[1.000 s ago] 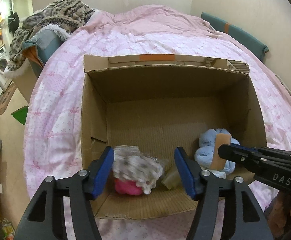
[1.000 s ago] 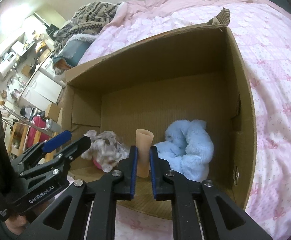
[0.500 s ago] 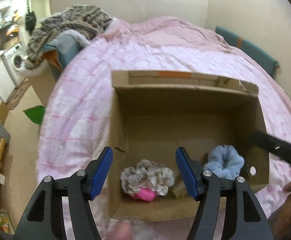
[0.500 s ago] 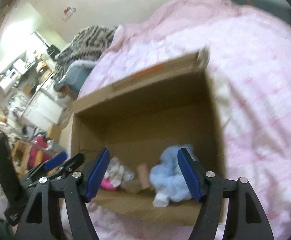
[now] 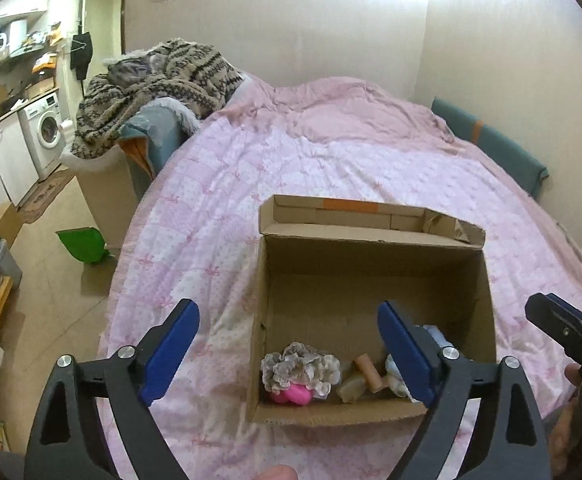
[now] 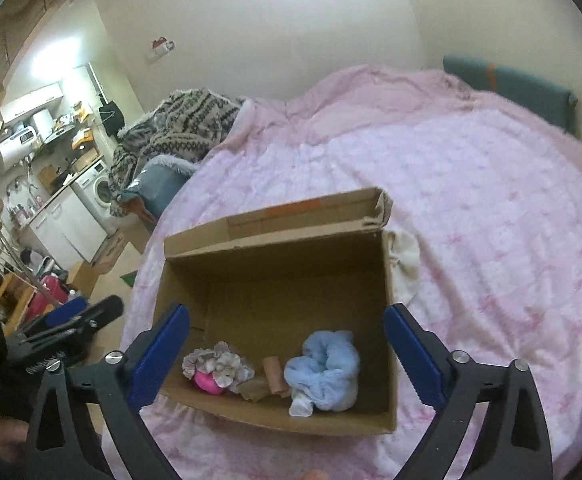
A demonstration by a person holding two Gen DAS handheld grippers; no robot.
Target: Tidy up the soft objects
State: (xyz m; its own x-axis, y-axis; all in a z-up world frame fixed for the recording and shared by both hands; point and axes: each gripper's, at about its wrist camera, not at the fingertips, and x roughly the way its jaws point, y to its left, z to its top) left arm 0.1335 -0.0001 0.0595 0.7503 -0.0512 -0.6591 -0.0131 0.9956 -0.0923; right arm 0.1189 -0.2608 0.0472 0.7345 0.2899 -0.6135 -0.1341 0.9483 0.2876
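My left tool [image 5: 287, 344] is spread wide and holds nothing, and my right tool [image 6: 287, 344] is spread just as wide, also holding nothing; both hang above the near edge of the box. Under them the bed [image 6: 491, 208] carries a pink quilt, and the open cardboard box [image 6: 275, 280] sits on it. Along the box's near wall lie the soft things: a blue fluffy scrunchie [image 6: 327, 368] toward the right, a grey-white frilly scrunchie [image 6: 219, 364] toward the left with a pink ball [image 6: 207, 382] tucked against it, and a small tan tube [image 6: 273, 372] between the two scrunchies. A cream cloth [image 6: 405, 260] lies on the quilt just outside the box's right wall.
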